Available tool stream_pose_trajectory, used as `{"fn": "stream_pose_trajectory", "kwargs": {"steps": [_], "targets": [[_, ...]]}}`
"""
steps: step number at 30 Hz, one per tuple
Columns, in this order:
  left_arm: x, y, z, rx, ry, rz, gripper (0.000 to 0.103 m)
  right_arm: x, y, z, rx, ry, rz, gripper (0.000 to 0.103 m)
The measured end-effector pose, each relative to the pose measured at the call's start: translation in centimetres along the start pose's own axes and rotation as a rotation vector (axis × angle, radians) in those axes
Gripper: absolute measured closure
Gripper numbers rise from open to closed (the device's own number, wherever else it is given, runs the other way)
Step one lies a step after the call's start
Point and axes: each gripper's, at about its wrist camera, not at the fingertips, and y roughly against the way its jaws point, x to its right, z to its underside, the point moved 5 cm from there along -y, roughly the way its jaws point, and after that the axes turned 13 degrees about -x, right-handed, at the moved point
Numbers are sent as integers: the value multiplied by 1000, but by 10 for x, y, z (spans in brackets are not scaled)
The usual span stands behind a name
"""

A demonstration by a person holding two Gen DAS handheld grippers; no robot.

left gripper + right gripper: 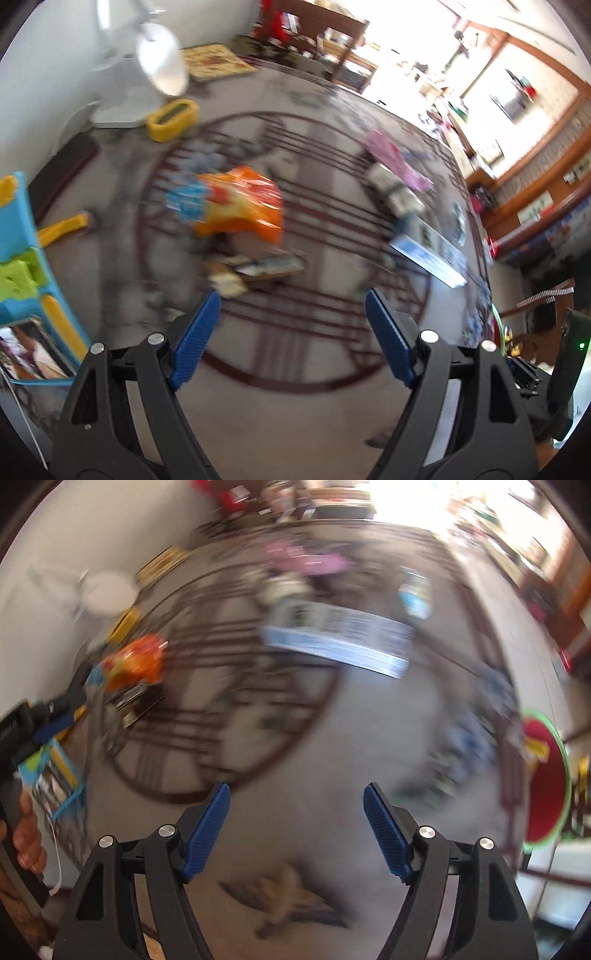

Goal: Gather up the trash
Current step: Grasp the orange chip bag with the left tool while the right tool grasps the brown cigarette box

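The left claw (291, 306) stands wide apart with nothing between its blue pads, hanging over a grey rug (295, 387) with dark red rings. Just beyond its tips lies a small flat wrapper (255, 269), and past that an orange snack bag (236, 203), crumpled and well blurred. To the right sit a grey packet (393, 188), a pink wrapper (395, 158) and a long white-and-blue box (428, 254). Along the left edge are a blue-and-yellow toy (22, 258) and a yellow strip (62, 227); farther off, a yellow tray (171, 120) and a white fan (162, 59). The right claw (296, 799) is also wide apart and holds nothing, over bare rug. Ahead of it lies the same box (340, 642), with the bag (136, 661) far left beside the other claw (55, 716), and a red bin (546, 782) with a green rim at the right.
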Motion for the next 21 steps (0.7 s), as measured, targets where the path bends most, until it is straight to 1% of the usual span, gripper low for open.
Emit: {"fn": "stream_pose_trajectory", "kwargs": {"steps": [3,4,6,8,10,13,15,16,17,18,20,21], "targets": [[-35,8,-10,25,58,-11,23,-47,-8,-26,-16,127,17,30],[-46,8,-13,29,79,-12,21,-66,-11,-36,-22,184,25,27],[-67,9,-20,31,122,-13,20,-92,-16,-50,-30,262,29,25],[-83,7,-27,25,151,-6,20,-121,-24,-66,-43,351,47,25],[-92,6,-32,23,164,-1,20,-144,-34,-78,-62,438,76,23],[-101,3,-39,24,181,9,20,-174,-59,-93,-114,589,196,22],[-100,3,-41,39,179,10,16,-188,-71,-97,-133,658,222,23],[-98,3,-42,43,169,19,12,-195,-81,-100,-154,689,229,23],[-97,2,-43,45,169,4,13,-195,-87,-104,-173,684,219,23],[-97,2,-44,46,173,2,13,-194,-95,-107,-192,677,217,26],[-94,2,-47,53,167,10,12,-189,-109,-111,-221,660,222,41],[-91,2,-49,52,155,26,12,-188,-112,-110,-230,655,214,57]]}}
